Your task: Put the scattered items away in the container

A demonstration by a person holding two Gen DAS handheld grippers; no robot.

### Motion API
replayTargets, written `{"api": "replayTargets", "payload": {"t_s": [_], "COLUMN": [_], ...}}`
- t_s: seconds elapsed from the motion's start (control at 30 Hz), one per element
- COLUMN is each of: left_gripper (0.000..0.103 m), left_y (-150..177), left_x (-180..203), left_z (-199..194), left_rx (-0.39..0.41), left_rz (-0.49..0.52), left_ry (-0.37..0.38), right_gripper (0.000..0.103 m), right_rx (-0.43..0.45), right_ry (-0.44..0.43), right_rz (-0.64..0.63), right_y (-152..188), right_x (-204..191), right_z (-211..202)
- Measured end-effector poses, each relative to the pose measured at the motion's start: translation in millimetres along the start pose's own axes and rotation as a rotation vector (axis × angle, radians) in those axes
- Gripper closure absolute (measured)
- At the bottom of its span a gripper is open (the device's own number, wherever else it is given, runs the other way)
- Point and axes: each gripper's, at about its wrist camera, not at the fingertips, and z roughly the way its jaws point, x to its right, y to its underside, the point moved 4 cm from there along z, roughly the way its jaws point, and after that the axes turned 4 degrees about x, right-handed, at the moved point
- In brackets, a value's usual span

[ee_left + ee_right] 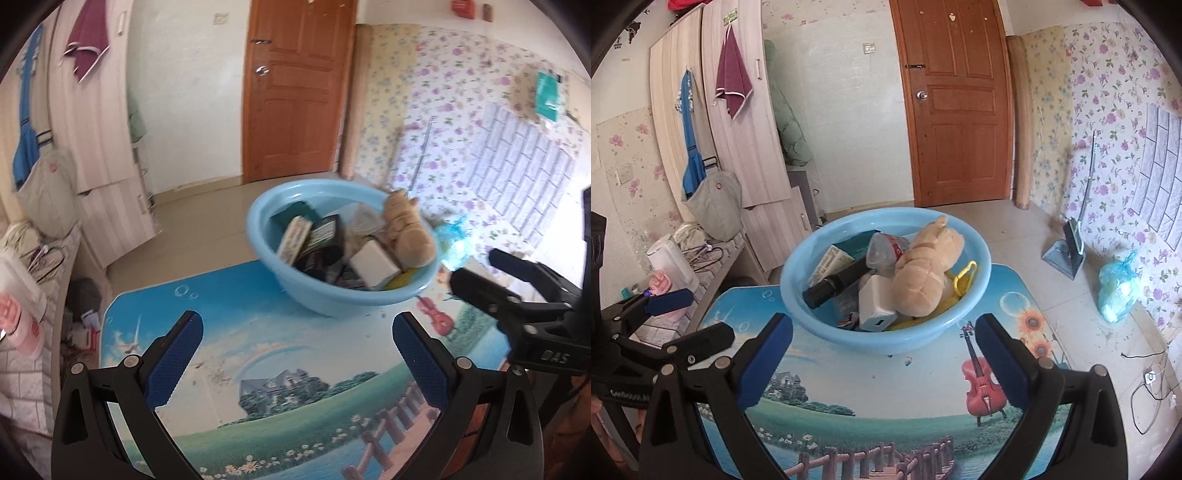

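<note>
A light blue basin (886,334) sits at the far end of the table (871,391), whose top is printed with a landscape and a red violin; the basin is piled full, with a tan plush toy (925,269) lying over its right side, a white block-shaped charger (875,310) against the near wall, a black tube (834,286) slanting to the left, a clear plastic bottle (886,249) and some small boxes behind; a yellow clip (966,273) pokes out by the toy. The left claw (297,332) hangs spread wide above the bare table short of the basin, gripping nothing; the right claw (884,334) is likewise released and empty, near the basin's front rim. Beyond stand a brown door (955,103), a pale wardrobe (738,122) with a maroon towel (733,83) hung on it, and a blue plastic bag (1117,288) on the floor by the flowered wall.
</note>
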Motion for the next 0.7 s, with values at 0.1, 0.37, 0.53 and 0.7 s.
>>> {"api": "replayTargets", "payload": {"t_s": [0.1, 0.37, 0.53, 0.7], "left_gripper": [0.000, 0.000, 0.000, 0.000], "left_y": [0.9, -2.2, -0.6, 3.2], "left_x": [-5.7, -21.6, -19.1, -4.0], "left_z": [1.2, -4.6, -9.2, -15.1], "left_rx": [0.006, 0.041, 0.052, 0.042], "left_rz": [-0.005, -0.046, -0.053, 0.027], "left_ry": [-0.030, -0.091, -0.088, -0.114], "right_gripper": [0.001, 0.000, 0.000, 0.000], "right_rx": [0.013, 0.063, -0.041, -0.055], "right_ry": [-0.016, 0.070, 0.025, 0.008], "right_rz": [0.036, -0.014, -0.013, -0.016], "right_y": [-0.1, 3.7, 15.2, 22.3], "right_x": [5.2, 9.1, 3.3, -1.2], "right_z": [-0.8, -2.2, 2.1, -5.2]}}
